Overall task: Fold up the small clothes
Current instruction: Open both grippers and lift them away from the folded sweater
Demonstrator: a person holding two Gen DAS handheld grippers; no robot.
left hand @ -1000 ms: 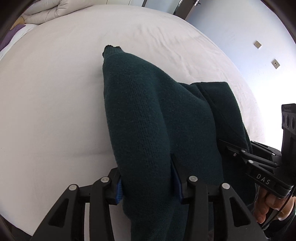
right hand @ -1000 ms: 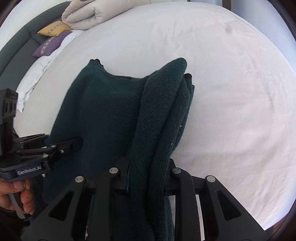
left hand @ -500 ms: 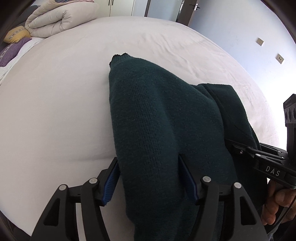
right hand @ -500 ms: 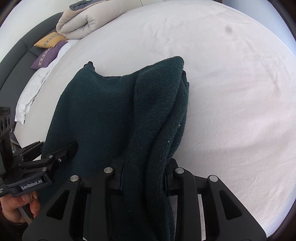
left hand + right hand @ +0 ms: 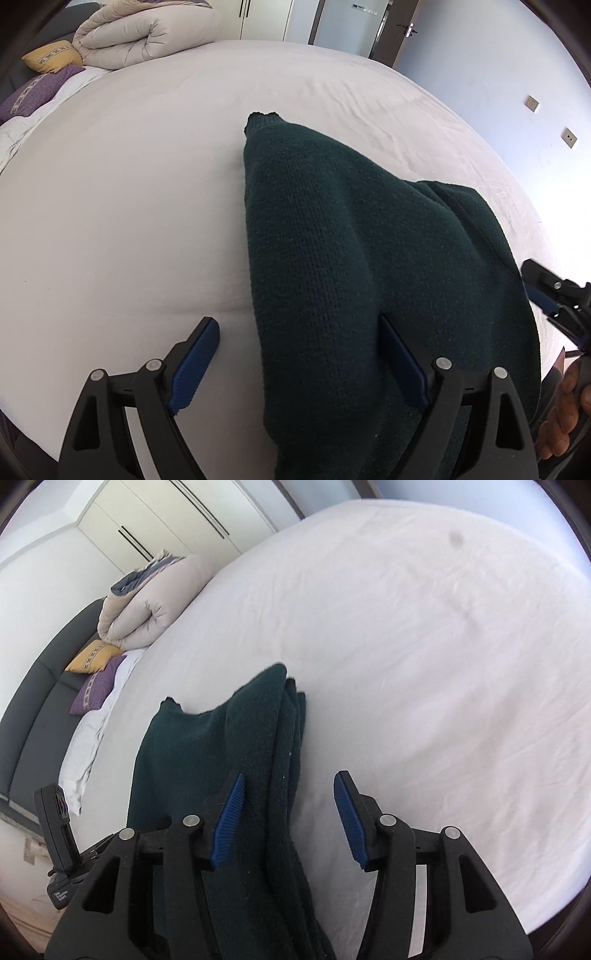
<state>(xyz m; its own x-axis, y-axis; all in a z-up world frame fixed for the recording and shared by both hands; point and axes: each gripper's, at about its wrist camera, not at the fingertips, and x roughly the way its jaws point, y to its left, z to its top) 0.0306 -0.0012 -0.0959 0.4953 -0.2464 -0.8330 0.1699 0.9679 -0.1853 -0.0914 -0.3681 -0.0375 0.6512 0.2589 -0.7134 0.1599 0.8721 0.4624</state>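
Observation:
A dark green knitted sweater (image 5: 351, 258) lies folded on the white bed (image 5: 129, 203), its near edge hanging over the bed's edge. My left gripper (image 5: 299, 350) is open, its blue pads (image 5: 195, 358) spread either side of the sweater's left part. My right gripper (image 5: 288, 812) is open too, its blue pads (image 5: 229, 816) either side of the thick folded right edge of the sweater (image 5: 221, 746). Neither grips the cloth. The right gripper also shows at the right edge of the left wrist view (image 5: 554, 299).
A rolled beige duvet (image 5: 147, 33) and yellow (image 5: 55, 61) and purple (image 5: 33, 92) cushions lie at the bed's far left by a dark headboard (image 5: 44, 686). White wardrobe doors (image 5: 155, 517) stand behind. A wall with sockets (image 5: 532, 103) is on the right.
Both grippers opened and let go of the sweater, then drew back a little. The sweater now rests on the bed.

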